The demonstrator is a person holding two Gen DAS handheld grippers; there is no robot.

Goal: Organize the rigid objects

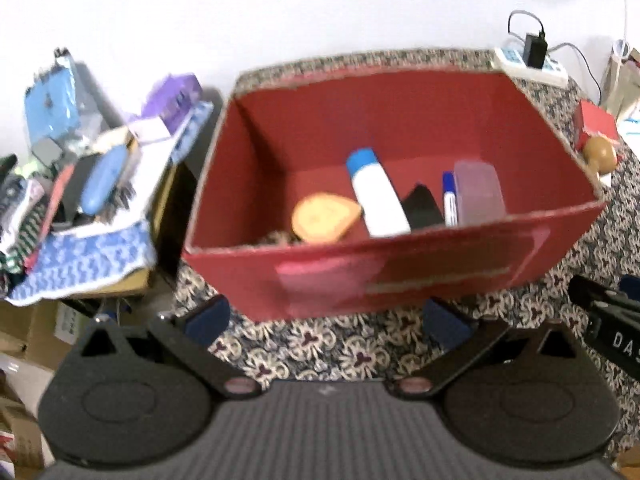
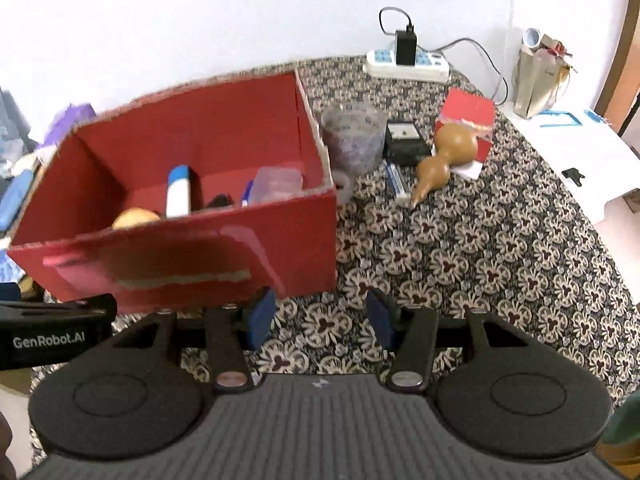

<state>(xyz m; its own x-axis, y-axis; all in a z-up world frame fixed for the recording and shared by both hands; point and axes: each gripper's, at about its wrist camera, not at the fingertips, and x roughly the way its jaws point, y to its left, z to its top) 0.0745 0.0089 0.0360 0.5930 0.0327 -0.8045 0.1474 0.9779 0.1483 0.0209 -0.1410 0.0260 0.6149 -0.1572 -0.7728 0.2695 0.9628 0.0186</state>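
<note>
Nearest the cameras, the left gripper point(image 1: 326, 318) and the right gripper point(image 2: 318, 316) are both hovering with jaws released and nothing between them, just in front of the red box point(image 1: 440, 276) sitting on the patterned surface point(image 2: 460, 260). Inside the box are lying an orange piece point(image 1: 324, 218), a white bottle with a blue cap point(image 1: 376, 196), a blue marker point(image 1: 449, 200) and a clear container point(image 1: 478, 194). Beyond the box's right side are resting a clear cup point(image 2: 352, 138), a gourd point(image 2: 442, 158) and, farthest, a power strip point(image 2: 406, 65).
</note>
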